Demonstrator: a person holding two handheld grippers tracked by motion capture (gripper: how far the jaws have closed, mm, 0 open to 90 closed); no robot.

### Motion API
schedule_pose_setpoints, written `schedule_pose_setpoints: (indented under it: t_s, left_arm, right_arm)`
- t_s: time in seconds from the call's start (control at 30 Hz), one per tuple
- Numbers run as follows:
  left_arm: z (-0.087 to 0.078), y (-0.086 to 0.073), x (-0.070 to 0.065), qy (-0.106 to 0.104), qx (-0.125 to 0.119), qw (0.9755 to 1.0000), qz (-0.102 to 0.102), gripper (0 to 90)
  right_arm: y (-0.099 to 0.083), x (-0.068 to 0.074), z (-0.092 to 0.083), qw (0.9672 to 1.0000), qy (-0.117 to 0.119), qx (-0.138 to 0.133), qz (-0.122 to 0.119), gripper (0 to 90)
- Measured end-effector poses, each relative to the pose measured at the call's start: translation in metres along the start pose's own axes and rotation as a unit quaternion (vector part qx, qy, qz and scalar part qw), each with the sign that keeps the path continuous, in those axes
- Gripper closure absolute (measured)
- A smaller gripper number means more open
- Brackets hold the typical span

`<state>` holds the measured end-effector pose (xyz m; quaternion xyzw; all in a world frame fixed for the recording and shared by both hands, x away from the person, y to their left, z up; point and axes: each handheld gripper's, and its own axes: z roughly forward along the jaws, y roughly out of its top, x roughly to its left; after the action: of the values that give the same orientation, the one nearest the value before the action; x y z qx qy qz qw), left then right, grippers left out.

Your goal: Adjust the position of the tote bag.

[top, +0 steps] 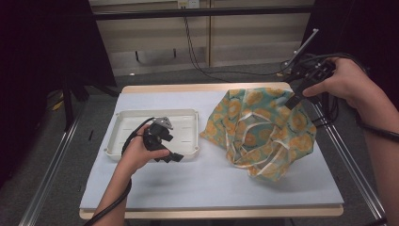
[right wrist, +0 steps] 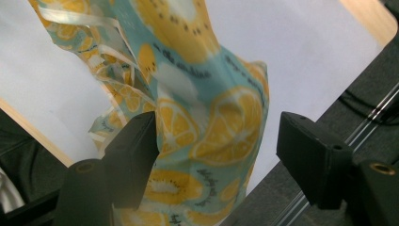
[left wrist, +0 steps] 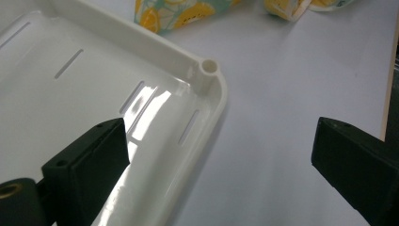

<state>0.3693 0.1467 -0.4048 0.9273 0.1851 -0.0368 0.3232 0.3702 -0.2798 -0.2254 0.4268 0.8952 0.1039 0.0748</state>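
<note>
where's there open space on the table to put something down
The widest bare patch is the front strip of the table, between its near edge, the white tray and the lemon-print cloth. Another runs along the far edge behind the tray. The tray's inside is bare too. The right side is crowded by the cloth, with the right hand-held gripper at its far corner.

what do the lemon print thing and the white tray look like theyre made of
Lemon-print apron: looks like thin woven fabric with a matte finish; it crumples into soft folds, and its pale ties look like flat cloth tape. Cotton or a blend, I cannot tell.

White tray: looks like moulded hard plastic with a glossy finish; it shows bright reflections, rounded corners and cut slots.
</note>
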Motion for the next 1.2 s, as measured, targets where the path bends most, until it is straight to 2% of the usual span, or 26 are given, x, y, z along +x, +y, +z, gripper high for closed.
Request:
schedule_pose_setpoints:
  t_s: [0.1,0.13,0.17,0.2,0.23,0.27,0.33,0.37,0.4,0.43,0.47,0.5,0.53,0.57,0.6,0.7,0.73,0.8,0.9,0.93,0.97,1.0,1.07,1.1,1.2]
  left_arm:
    - [0.002,0.006,-0.004,0.012,-0.006,0.9999,0.004,4.3]
    - [0.002,0.01,-0.004,-0.004,-0.004,0.9999,0.009,4.1]
    - [0.004,0.013,-0.005,-0.005,-0.009,0.9999,0.011,3.8]
    - [0.009,0.02,-0.008,-0.007,-0.017,0.9997,0.016,3.8]
    - [0.009,0.02,-0.008,-0.007,-0.017,0.9997,0.016,3.8]
    - [0.014,0.028,-0.011,-0.012,-0.015,0.9997,0.016,3.6]
    - [0.016,0.032,-0.012,-0.016,-0.015,0.9996,0.018,3.6]
    - [0.018,0.035,-0.013,-0.03,-0.019,0.9991,0.023,5.1]
    - [0.021,0.038,-0.015,-0.021,-0.03,0.9989,0.03,5.1]
    - [0.021,0.043,-0.015,-0.033,-0.025,0.9986,0.033,8.4]
    - [0.023,0.046,-0.017,-0.025,-0.031,0.9986,0.036,8.4]
    - [0.024,0.048,-0.017,-0.033,-0.044,0.9979,0.036,10.0]
    - [0.025,0.052,-0.018,-0.026,-0.038,0.998,0.043,13.0]
    - [0.026,0.054,-0.018,-0.042,-0.043,0.9971,0.046,14.1]
    - [0.028,0.056,-0.019,-0.042,-0.053,0.9968,0.041,16.1]
    - [0.032,0.063,-0.021,-0.05,-0.05,0.9964,0.047,17.7]
    - [0.036,0.066,-0.022,-0.038,-0.044,0.9971,0.05,17.9]
    - [0.037,0.067,-0.021,-0.042,-0.046,0.9965,0.057,18.0]
    - [0.042,0.07,-0.023,-0.051,-0.044,0.9963,0.052,21.4]
    - [0.043,0.071,-0.024,-0.043,-0.028,0.9969,0.059,21.4]
    - [0.044,0.071,-0.023,-0.054,-0.03,0.9962,0.062,21.8]
    - [0.047,0.072,-0.025,-0.044,-0.036,0.9967,0.057,21.9]
    - [0.046,0.075,-0.024,-0.06,-0.033,0.9959,0.059,22.6]
    - [0.048,0.076,-0.025,-0.054,-0.042,0.9965,0.048,23.8]
    - [0.051,0.083,-0.025,-0.052,-0.044,0.9969,0.039,24.3]
  right_arm:
    - [-0.004,-0.001,0.001,0.9999,0.004,0.005,0.014,28.2]
    - [-0.007,-0.002,0.002,0.9999,0.003,0.007,0.015,28.2]
    - [-0.009,-0.002,0.003,0.9996,0.006,0.006,0.026,27.8]
    - [-0.013,-0.003,0.004,0.9996,0.007,0.003,0.027,27.8]
    - [-0.013,-0.003,0.004,0.9996,0.007,0.003,0.027,27.8]
    - [-0.016,-0.002,0.006,0.9994,0.013,0.003,0.033,27.8]
    - [-0.017,-0.001,0.006,0.9994,0.014,0.004,0.032,27.8]
    - [-0.019,0.0,0.008,0.9995,0.014,0.002,0.029,28.8]
    - [-0.019,0.0,0.008,0.9995,0.014,0.002,0.029,28.8]
    - [-0.02,0.001,0.009,0.9997,0.015,0.0,0.018,30.1]
    - [-0.02,0.001,0.009,0.9997,0.015,0.0,0.018,30.1]
    - [-0.02,0.001,0.009,0.9996,0.016,-0.003,0.022,30.1]
    - [-0.021,0.002,0.008,0.9996,0.016,-0.001,0.024,30.2]
    - [-0.021,0.002,0.008,0.9997,0.012,-0.006,0.018,30.4]
    - [-0.021,0.002,0.007,0.9998,0.014,-0.01,0.009,33.0]
    - [-0.021,0.004,0.006,0.9998,0.017,-0.013,0.006,33.0]
    - [-0.021,0.006,0.007,0.9997,0.017,-0.011,0.013,32.9]
    - [-0.021,0.006,0.007,0.9997,0.019,-0.01,0.011,33.0]
    - [-0.023,0.005,0.007,0.9998,0.016,-0.009,0.003,32.9]
    - [-0.023,0.005,0.007,0.9998,0.016,-0.009,0.003,32.9]
    - [-0.023,0.006,0.008,0.9998,0.018,-0.01,0.01,32.6]
    - [-0.024,0.007,0.008,0.9997,0.02,-0.009,0.015,32.3]
    - [-0.025,0.007,0.008,0.9996,0.02,-0.011,0.013,32.3]
    - [-0.026,0.008,0.008,0.9995,0.024,-0.008,0.017,32.3]
    - [-0.028,0.008,0.01,0.9996,0.021,-0.008,0.018,32.3]
